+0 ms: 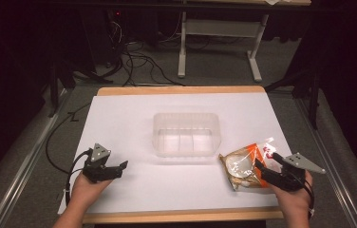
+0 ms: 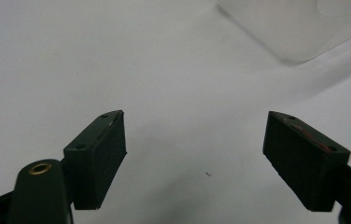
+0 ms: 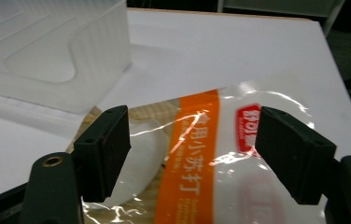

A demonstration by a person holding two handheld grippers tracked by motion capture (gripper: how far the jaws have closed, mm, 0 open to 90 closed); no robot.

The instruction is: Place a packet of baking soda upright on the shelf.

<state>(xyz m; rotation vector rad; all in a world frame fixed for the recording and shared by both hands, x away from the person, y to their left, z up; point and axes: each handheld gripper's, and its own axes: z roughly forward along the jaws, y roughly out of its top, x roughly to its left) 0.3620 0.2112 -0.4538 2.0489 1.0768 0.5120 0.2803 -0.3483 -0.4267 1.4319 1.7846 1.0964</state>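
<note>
Snack packet (image 1: 245, 166) lies flat on the white surface (image 1: 134, 123), near right, just beside the clear tub (image 1: 187, 134), not yet lifted. Right hand-held gripper (image 3: 192, 154) is poised over it, jaws wide. Left hand-held gripper (image 1: 119, 167) is wide too, nothing held. Grasp and placing are judged outstanding.

— What did my tabletop (image 1: 134, 123) look like?
— White on top, with a wooden edge.
— And what lay on it?
— A clear plastic tub (image 1: 186, 134) stood mid-table; a snack packet (image 1: 246, 165) with an orange stripe lay just beside its right corner.
</note>
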